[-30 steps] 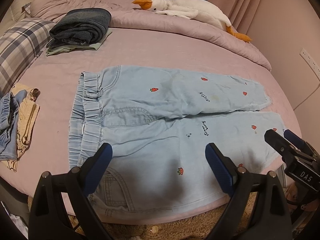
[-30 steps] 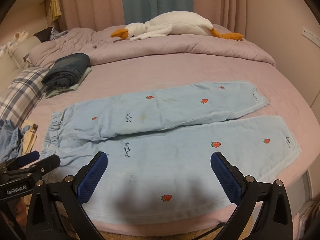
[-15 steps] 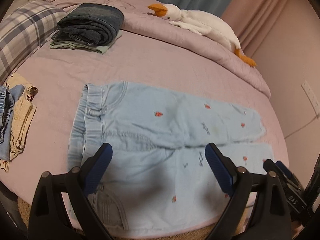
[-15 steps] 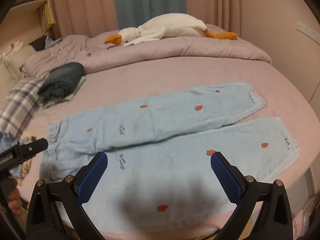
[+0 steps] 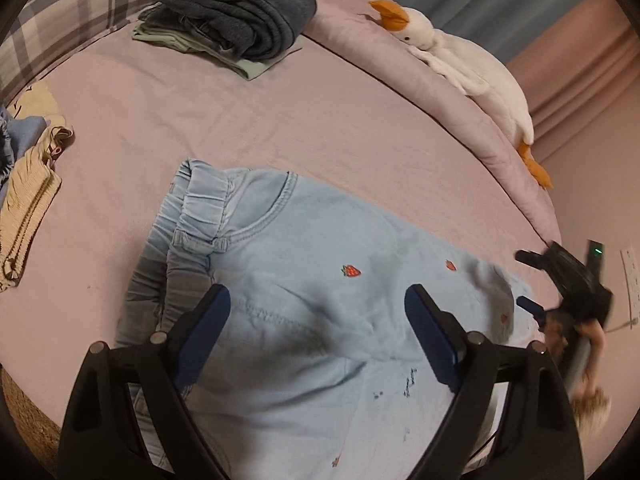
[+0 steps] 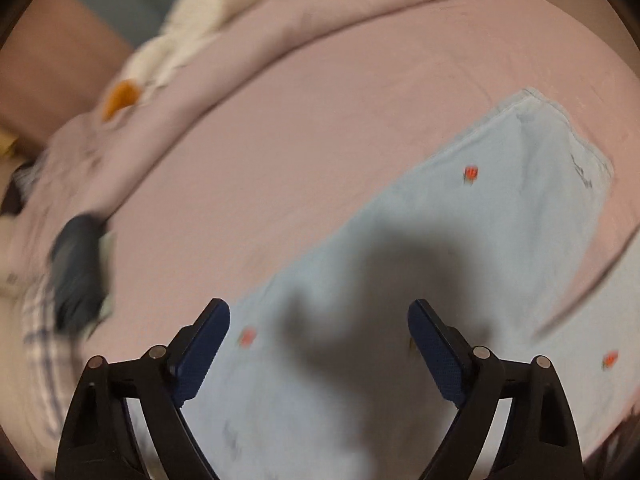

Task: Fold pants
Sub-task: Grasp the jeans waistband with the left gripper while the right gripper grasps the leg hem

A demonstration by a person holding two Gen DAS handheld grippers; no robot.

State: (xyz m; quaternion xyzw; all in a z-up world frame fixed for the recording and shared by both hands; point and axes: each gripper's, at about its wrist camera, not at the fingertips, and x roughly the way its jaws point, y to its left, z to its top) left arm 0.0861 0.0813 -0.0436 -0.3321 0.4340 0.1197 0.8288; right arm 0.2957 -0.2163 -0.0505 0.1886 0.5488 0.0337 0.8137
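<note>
Pale blue denim pants (image 5: 304,280), dotted with small red strawberries, lie spread flat on a pink bedsheet (image 5: 200,112), with the gathered elastic waistband (image 5: 196,208) toward the left of the left wrist view and the legs running off to the right. The left gripper (image 5: 318,316) hangs above the hip and seat area of the pants with its blue-padded jaws spread wide and nothing between them; its shadow falls on the denim just below. In the right wrist view, which is heavily motion-blurred, the right gripper (image 6: 319,332) is over the leg section of the pants (image 6: 460,240), its jaws likewise standing well apart and holding nothing, with a dark shadow on the cloth ahead of it. One leg hem (image 6: 560,128) shows near the upper right of that view. The right gripper (image 5: 560,280) also appears blurred at the right edge of the left wrist view, beside the far leg. Well apart from the pants, a folded stack of dark clothes (image 5: 236,12) rests on the sheet near a plaid pillow (image 5: 68,8), a white plush goose (image 5: 460,56) lies along the rolled duvet, and a cream and blue heap of garments (image 5: 28,184) sits at the left edge.
</note>
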